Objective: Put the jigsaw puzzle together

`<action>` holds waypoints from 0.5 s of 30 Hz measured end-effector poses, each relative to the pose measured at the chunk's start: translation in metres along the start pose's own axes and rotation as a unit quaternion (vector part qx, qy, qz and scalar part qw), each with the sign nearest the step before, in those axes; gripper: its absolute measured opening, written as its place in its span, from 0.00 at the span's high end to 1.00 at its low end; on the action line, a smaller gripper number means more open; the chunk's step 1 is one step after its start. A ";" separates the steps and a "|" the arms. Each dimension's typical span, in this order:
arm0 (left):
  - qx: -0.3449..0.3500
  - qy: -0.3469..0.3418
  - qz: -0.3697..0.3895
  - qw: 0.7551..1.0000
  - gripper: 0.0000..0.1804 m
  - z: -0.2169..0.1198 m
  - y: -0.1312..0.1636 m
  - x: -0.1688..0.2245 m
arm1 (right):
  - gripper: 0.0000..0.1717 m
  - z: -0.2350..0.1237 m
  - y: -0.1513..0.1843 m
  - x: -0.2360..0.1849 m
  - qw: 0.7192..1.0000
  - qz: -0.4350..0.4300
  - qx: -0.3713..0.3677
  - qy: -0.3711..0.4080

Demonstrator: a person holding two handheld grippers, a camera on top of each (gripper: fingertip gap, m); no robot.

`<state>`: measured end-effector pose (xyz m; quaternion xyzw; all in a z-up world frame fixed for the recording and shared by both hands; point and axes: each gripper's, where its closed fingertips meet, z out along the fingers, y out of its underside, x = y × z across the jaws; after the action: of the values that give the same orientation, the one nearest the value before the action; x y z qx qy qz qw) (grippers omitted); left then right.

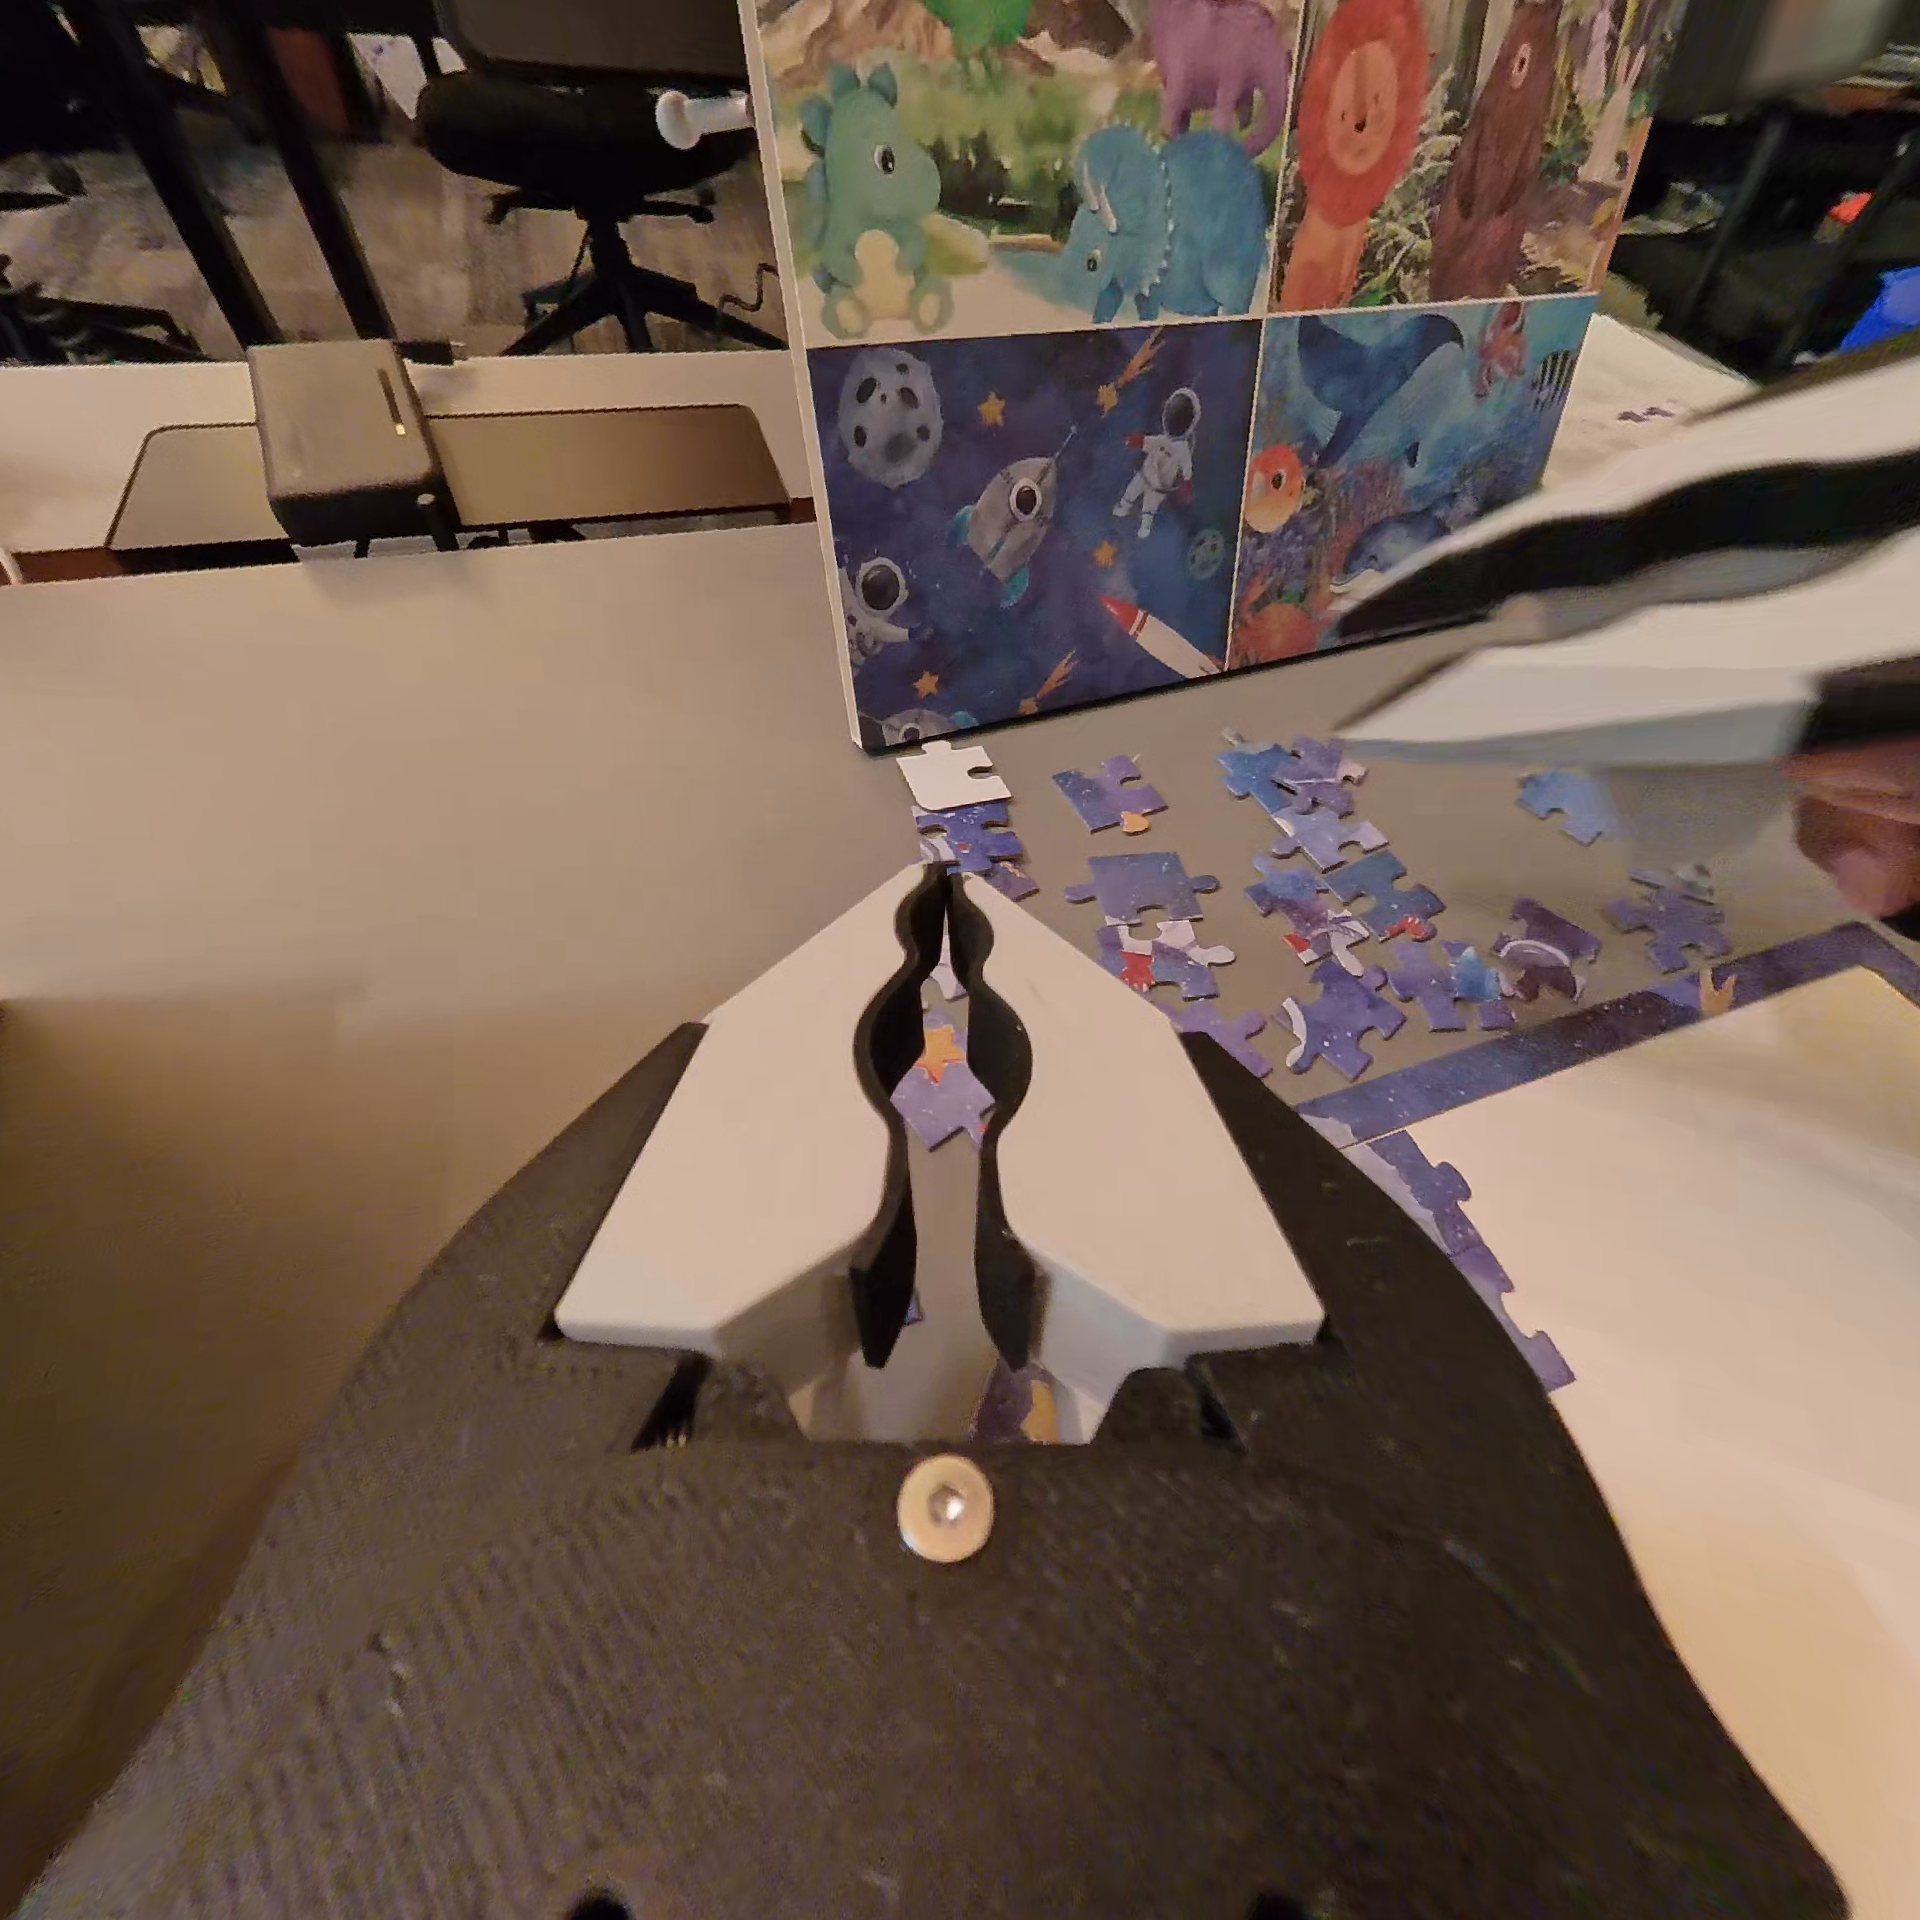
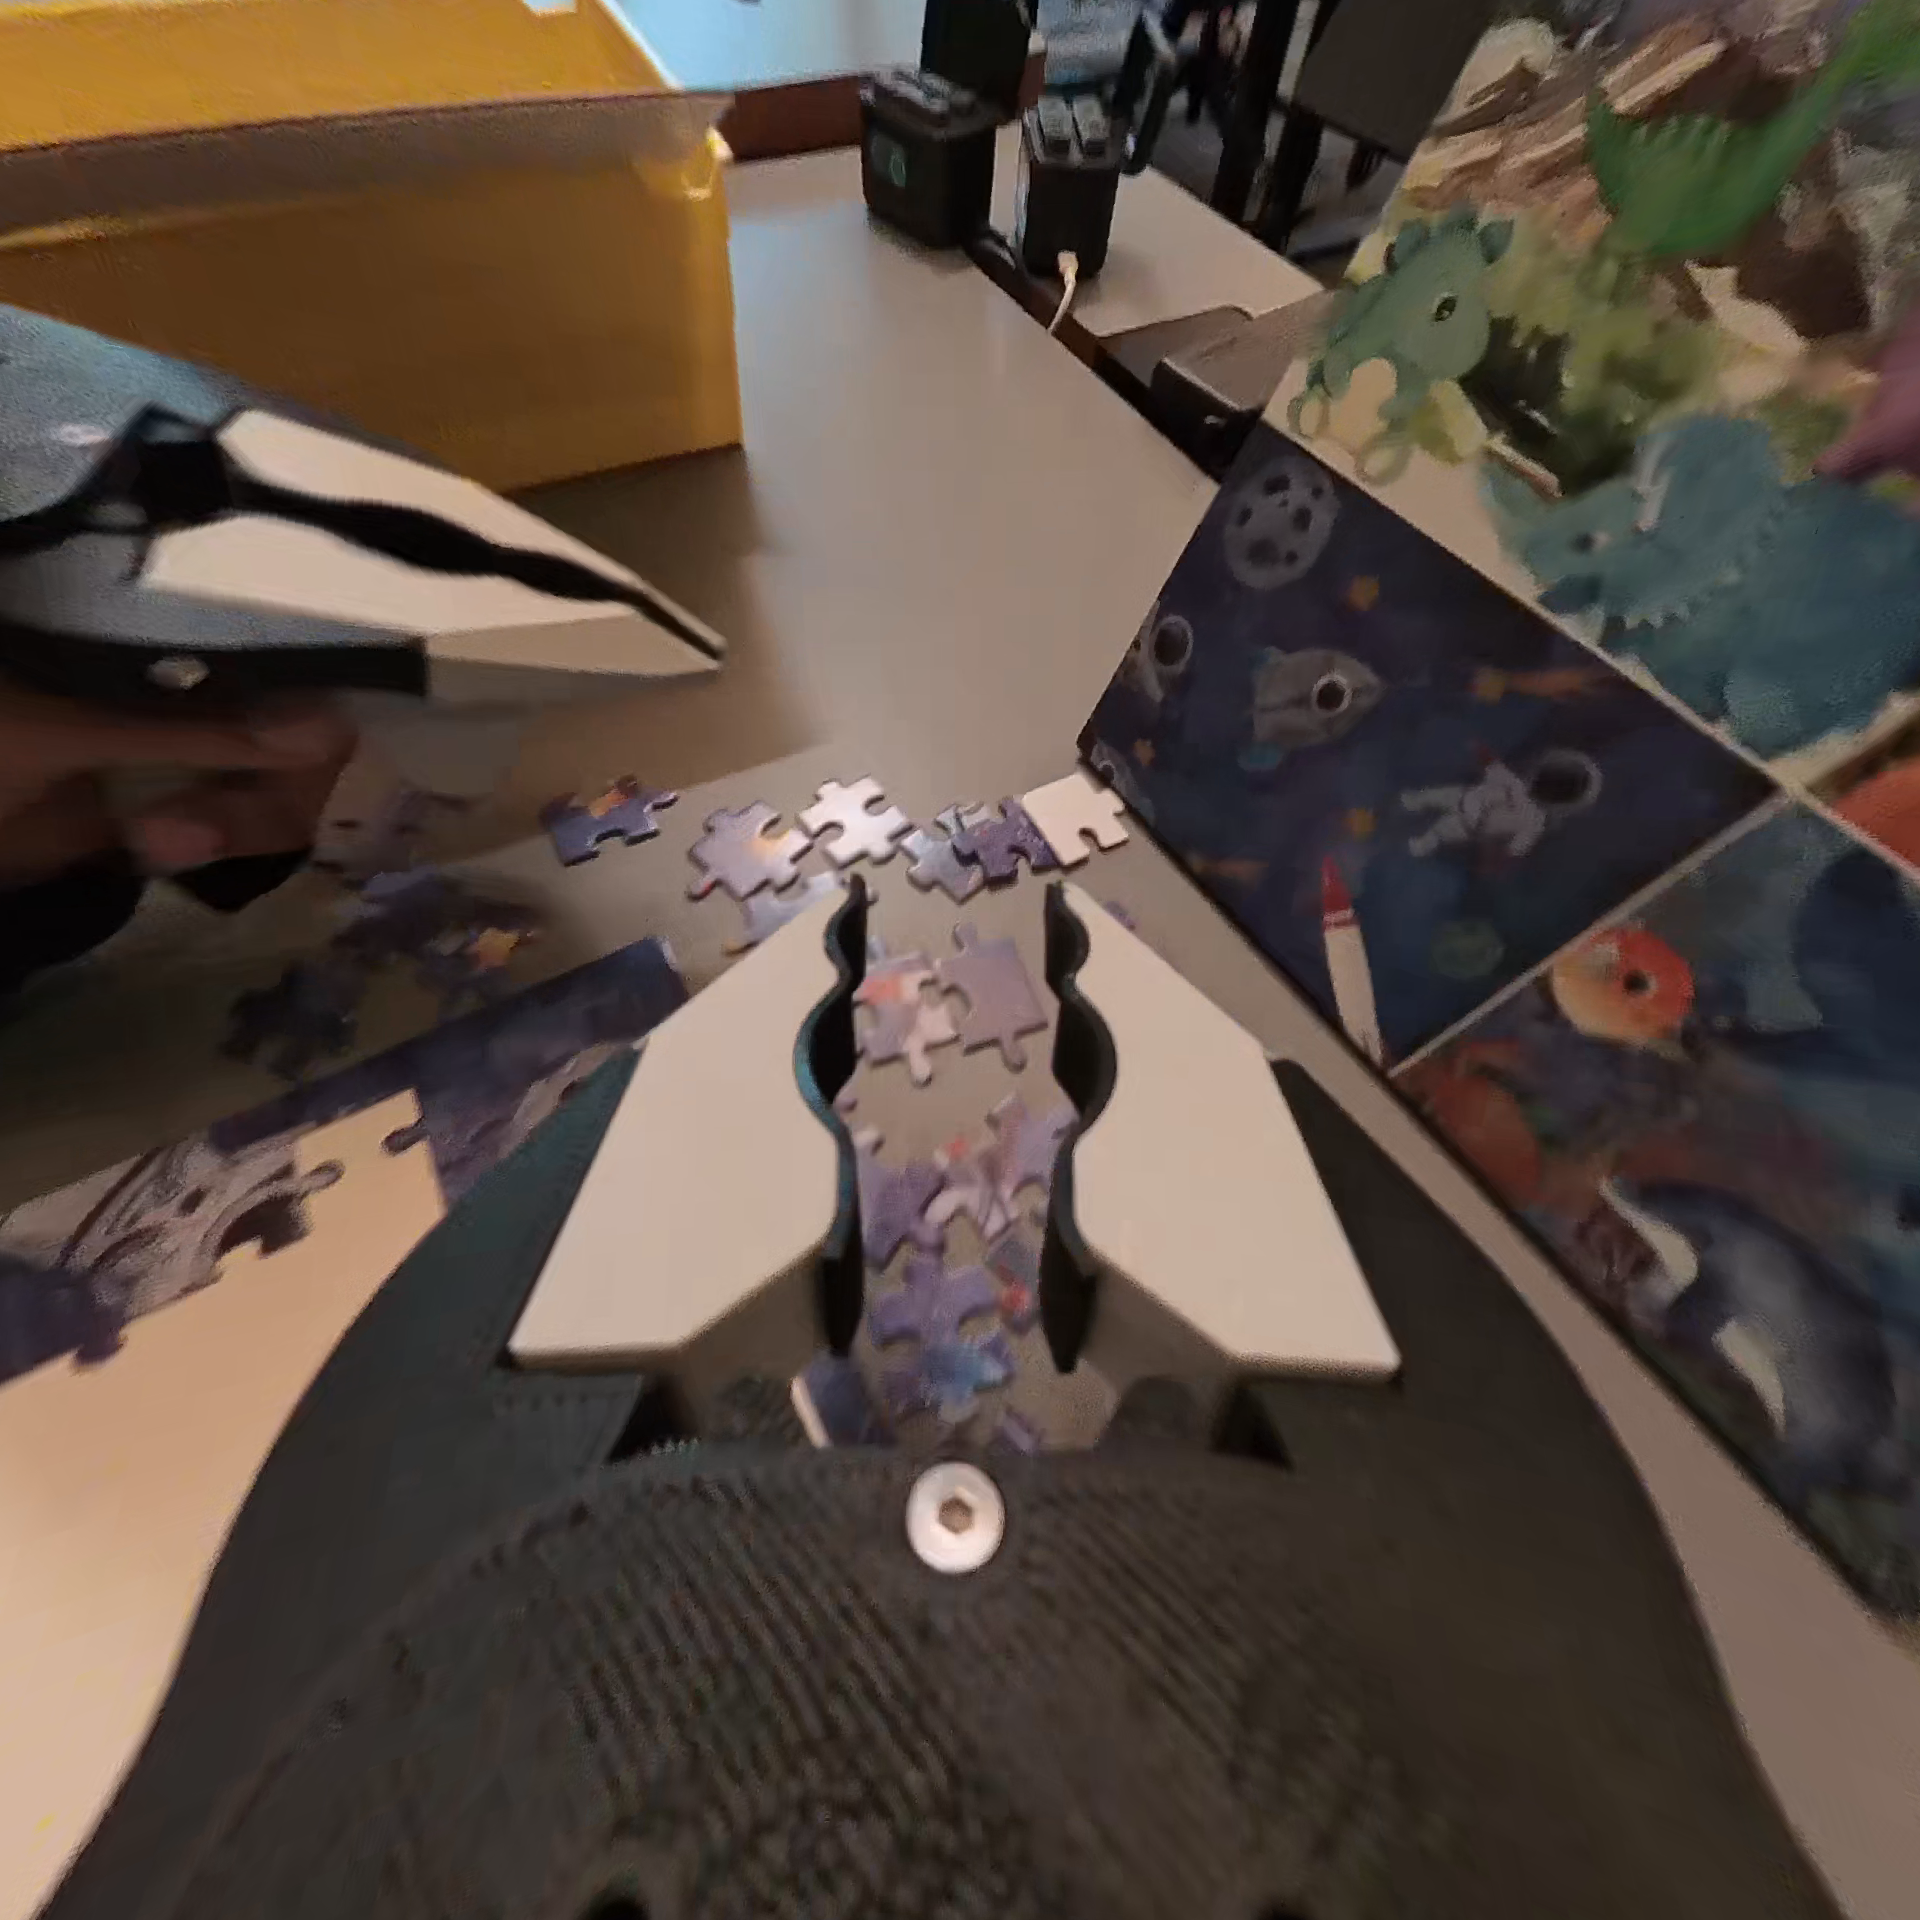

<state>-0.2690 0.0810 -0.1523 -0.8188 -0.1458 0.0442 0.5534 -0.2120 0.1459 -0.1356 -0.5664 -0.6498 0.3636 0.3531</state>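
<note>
Below the right claw (image 2: 956, 914), whose fingers stand apart and empty, loose puzzle pieces (image 2: 961, 1003) lie flat on the tabletop (image 2: 914, 499); descend squarely over one piece. Left claw (image 1: 945, 883), pinched together on nothing, hovers near the white piece (image 1: 951, 774).

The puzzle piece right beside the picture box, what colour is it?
Plain white puzzle piece, clearest in the left wrist view.
</note>
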 end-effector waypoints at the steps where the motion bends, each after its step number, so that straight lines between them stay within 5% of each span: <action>1: 0.000 -0.004 0.003 1.000 1.00 0.000 0.000 -0.001 | 0.81 0.014 -0.002 0.006 1.000 0.003 -0.016 0.005; 8: 0.011 -0.010 -0.009 1.000 1.00 -0.008 -0.007 -0.012 | 0.76 0.105 0.017 0.024 0.991 0.092 -0.089 0.026; 11: 0.016 -0.010 -0.018 1.000 1.00 -0.012 -0.011 -0.018 | 0.69 0.119 0.034 0.033 0.985 0.105 -0.123 0.055; 15: 0.027 -0.003 -0.028 0.999 1.00 -0.016 -0.017 -0.020 | 0.75 0.119 0.036 0.038 0.982 0.125 -0.127 0.066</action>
<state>-0.2875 0.0665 -0.1321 -0.7993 -0.1690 0.0356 0.5756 -0.3026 0.1779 -0.2236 -0.7061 -0.5901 0.2810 0.2726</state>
